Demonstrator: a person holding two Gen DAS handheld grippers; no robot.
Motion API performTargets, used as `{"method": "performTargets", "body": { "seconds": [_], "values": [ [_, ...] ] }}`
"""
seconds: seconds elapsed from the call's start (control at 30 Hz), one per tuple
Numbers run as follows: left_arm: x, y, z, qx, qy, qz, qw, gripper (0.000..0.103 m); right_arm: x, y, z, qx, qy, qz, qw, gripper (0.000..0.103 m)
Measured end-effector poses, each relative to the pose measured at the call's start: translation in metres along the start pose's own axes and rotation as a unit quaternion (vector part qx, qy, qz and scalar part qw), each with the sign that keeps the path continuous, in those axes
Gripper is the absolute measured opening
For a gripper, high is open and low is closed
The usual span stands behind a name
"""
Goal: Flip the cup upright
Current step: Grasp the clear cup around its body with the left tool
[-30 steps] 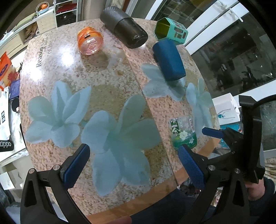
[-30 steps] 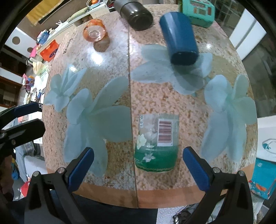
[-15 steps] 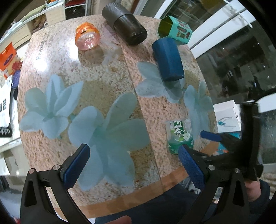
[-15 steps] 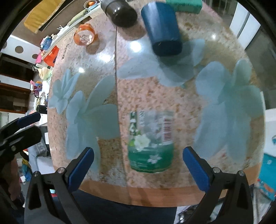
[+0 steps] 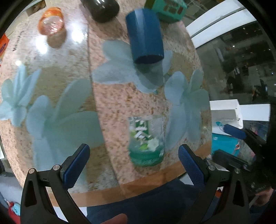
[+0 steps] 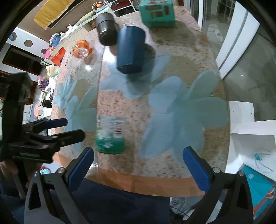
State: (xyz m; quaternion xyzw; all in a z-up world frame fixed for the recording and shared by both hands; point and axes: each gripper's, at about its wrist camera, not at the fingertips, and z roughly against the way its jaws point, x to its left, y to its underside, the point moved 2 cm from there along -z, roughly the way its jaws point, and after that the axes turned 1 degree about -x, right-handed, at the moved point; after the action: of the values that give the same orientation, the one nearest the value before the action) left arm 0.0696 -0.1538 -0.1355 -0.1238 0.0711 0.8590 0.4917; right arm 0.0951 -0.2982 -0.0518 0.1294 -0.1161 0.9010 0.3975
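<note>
Left gripper (image 5: 132, 161) is hanging wide open with the upside-down cup (image 5: 146, 140) sitting between its fingers - right gripper (image 6: 138, 165), open too, is sitting off-center.

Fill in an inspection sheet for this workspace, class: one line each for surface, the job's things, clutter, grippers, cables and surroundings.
Surface: speckled table with pale blue flower prints and a wooden front edge.
Job's things: clear glass cup with a green band, standing near the front edge; which end is up cannot be told. Blue cup standing farther back.
Clutter: dark cylinder, orange glass, teal box at the far side.
Grippers: left gripper open, roughly lined up with the clear cup; right gripper open, the clear cup left of its centre. Neither touches anything.
Cables: nothing seen.
Surroundings: shelves at left, glass doors at right.
</note>
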Motion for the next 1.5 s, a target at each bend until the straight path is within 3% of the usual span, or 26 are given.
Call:
{"method": "performTargets", "body": {
  "seconds": [0.2, 0.47, 0.6, 0.73, 0.87, 1.13, 1.5],
  "values": [
    [-0.010, -0.011, -0.034, 0.027, -0.026, 0.016, 0.9992, 0.103, -0.027, -0.006, -0.004, 0.010, -0.008, -0.017, 1.000, 0.103],
    [-0.010, -0.016, -0.060, 0.030, -0.061, 0.022, 0.9974, 0.103, -0.047, -0.010, -0.019, 0.033, -0.025, -0.026, 0.999, 0.103],
    [-0.006, -0.014, -0.070, 0.041, -0.059, 0.027, 0.9971, 0.103, -0.049, -0.011, -0.021, 0.039, -0.034, -0.031, 0.998, 0.103],
    [-0.001, -0.012, -0.077, 0.045, -0.065, 0.034, 0.9963, 0.090, -0.050, -0.012, -0.023, 0.041, -0.039, -0.031, 0.998, 0.103],
    [0.007, -0.009, -0.080, 0.056, -0.048, 0.060, 0.9955, 0.070, -0.051, -0.012, -0.026, 0.043, -0.041, -0.034, 0.998, 0.103],
    [0.030, -0.006, -0.061, 0.037, -0.031, 0.073, 0.9962, 0.066, -0.049, -0.013, -0.025, 0.036, -0.041, -0.040, 0.998, 0.103],
    [0.069, -0.009, -0.001, -0.017, 0.000, 0.071, 0.9973, 0.065, -0.023, -0.019, -0.025, 0.020, -0.038, -0.030, 0.999, 0.103]
  ]
}}
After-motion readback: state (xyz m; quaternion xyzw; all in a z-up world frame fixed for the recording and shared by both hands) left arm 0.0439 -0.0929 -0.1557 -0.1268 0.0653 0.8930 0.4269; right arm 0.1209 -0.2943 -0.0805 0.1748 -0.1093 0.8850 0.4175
